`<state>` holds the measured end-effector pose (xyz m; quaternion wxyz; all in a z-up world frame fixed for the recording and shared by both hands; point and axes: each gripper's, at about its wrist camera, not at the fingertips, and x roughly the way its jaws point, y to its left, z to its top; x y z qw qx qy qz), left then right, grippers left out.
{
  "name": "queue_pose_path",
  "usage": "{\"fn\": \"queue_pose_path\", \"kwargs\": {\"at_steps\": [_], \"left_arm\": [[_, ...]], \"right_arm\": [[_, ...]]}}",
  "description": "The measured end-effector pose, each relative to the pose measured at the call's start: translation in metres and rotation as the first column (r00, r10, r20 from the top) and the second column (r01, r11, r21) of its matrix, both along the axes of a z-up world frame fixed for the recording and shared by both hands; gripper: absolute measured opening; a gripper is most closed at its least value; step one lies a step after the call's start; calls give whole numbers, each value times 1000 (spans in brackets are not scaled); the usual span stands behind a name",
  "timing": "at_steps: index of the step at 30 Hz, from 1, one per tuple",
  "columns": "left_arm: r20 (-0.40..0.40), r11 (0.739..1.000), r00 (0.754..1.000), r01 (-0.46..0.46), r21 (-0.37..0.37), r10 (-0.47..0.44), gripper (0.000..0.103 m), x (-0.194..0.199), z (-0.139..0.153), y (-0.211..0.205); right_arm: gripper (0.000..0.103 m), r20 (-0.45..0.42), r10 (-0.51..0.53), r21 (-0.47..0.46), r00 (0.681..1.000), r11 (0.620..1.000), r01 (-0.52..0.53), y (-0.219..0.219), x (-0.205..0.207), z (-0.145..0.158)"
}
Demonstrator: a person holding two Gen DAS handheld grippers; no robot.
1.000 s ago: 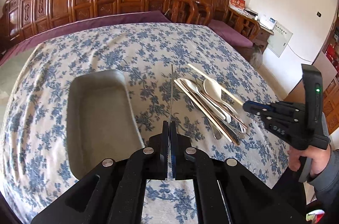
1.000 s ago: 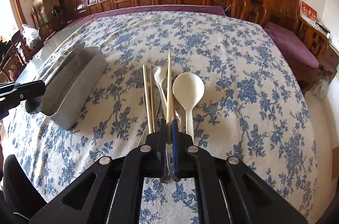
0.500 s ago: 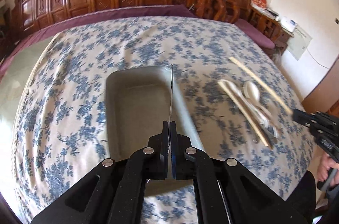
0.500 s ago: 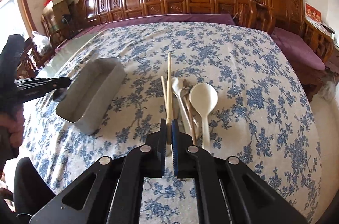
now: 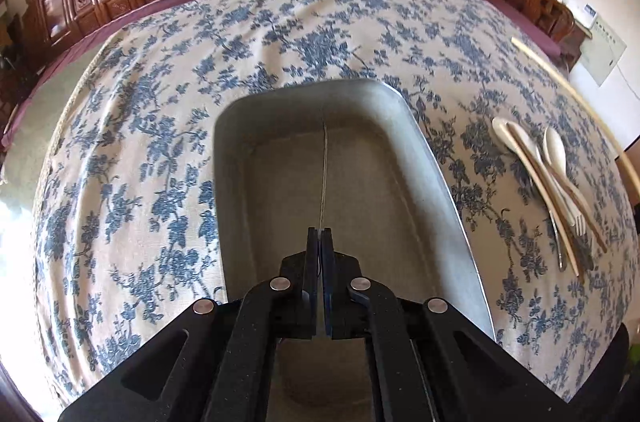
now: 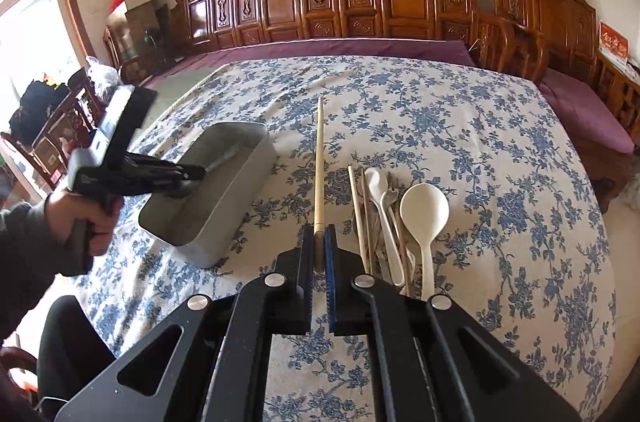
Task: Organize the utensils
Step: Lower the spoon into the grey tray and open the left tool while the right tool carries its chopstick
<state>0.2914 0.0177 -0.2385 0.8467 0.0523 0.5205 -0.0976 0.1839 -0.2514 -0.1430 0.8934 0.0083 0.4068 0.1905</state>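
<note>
Left gripper (image 5: 320,242) has moved over the tray (image 5: 240,182), clamping a thin metal utensil (image 5: 323,174). Right gripper (image 6: 319,242) clamps a chopstick (image 6: 319,162). Remaining utensils (image 6: 392,218), centre-right, unsorted.

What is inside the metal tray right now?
Only a thin metal utensil, seen edge-on and clamped in the left gripper, hangs inside the metal tray; the visible floor is bare. The gripper body hides the near end.

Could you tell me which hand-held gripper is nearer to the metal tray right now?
Left. The left hand-held gripper hangs over the metal tray; the right hand-held gripper holds a chopstick beside it.
</note>
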Motion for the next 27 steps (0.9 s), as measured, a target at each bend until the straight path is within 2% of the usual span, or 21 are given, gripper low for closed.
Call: {"fn": "queue_pose_path", "kwargs": {"at_steps": [6,10,13,17,22,27], "left_arm": [[-41,1000,999,7,7,-6,1,3,-12,-5],[-34,1000,999,18,2,-18,1,3,-9,-6],[-4,1000,1000,11,-19,-11,2,0,4,-2],[61,1000,998,18,-21,-16,7,-14,27,4],[152,999,988,13,-51,-5,9,-42,57,21],[222,996,974,-22,-86,40,9,-68,72,44]], "right_arm": [[6,-6,10,-9,1000,1000,-10,4,2,-4],[6,-9,-5,-8,1000,1000,5,0,5,-3],[6,0,-5,-12,1000,1000,5,2,4,0],[6,12,7,-3,1000,1000,-7,9,3,9],[6,21,51,-6,998,999,-51,29,-5,17],[6,16,97,-11,995,995,-96,53,-16,19]]}}
